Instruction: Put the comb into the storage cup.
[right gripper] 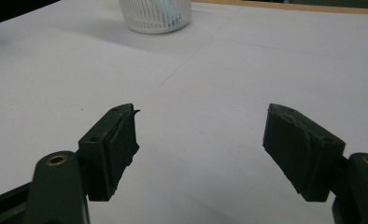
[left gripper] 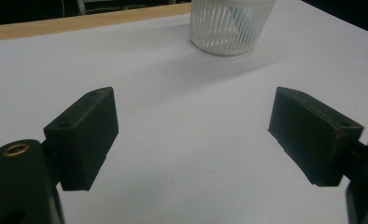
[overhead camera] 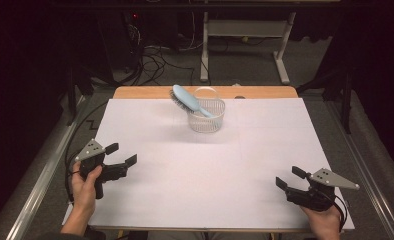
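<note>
1. The left gripper (overhead camera: 121, 154) and right gripper (overhead camera: 290, 178) rest at the near corners of the white desk (overhead camera: 255, 145), each held in a hand, jaws apart and holding nothing.
2. The gripper views show bare desk between the jaws.
3. Farther off, the white basket (overhead camera: 207, 117) stands near the far edge.
4. The high view shows the blue hairbrush (overhead camera: 187, 100) leaning out of it; the left gripper view shows just its handle (left gripper: 242, 21) through the slats.
</note>
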`<act>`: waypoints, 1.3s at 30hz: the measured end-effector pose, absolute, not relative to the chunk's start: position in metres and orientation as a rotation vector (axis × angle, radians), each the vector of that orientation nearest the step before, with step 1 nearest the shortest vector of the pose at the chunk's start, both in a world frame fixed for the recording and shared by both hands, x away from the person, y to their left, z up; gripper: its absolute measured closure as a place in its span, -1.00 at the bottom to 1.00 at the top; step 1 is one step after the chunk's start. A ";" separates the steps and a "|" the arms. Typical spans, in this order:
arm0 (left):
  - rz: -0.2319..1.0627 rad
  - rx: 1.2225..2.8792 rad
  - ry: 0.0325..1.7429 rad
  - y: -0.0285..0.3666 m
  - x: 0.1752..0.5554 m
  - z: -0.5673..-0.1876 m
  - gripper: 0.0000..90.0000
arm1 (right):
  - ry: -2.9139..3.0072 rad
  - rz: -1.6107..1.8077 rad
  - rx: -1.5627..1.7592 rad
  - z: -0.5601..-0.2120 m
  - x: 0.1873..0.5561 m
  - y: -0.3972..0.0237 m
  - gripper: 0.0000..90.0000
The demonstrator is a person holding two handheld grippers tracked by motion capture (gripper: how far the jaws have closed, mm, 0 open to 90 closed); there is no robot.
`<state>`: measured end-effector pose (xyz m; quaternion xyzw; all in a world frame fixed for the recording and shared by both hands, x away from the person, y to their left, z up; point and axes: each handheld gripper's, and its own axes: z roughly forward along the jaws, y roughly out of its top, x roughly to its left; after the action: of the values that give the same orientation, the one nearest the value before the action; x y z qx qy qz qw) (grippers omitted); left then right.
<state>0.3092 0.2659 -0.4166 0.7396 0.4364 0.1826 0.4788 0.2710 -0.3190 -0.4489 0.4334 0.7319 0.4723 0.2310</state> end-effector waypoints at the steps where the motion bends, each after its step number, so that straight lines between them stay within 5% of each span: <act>1: 0.446 1.804 1.067 0.266 0.309 -0.417 -0.63 | 2.013 1.299 1.191 -0.449 0.271 -0.319 -0.41; 39: 0.478 1.804 1.103 0.270 0.294 -0.442 -0.63 | 2.018 1.300 1.194 -0.449 0.271 -0.318 -0.41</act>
<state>0.2935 0.2696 -0.4421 0.7354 0.4499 0.1947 0.4679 0.2711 -0.3185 -0.4491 0.4335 0.7328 0.4722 0.2284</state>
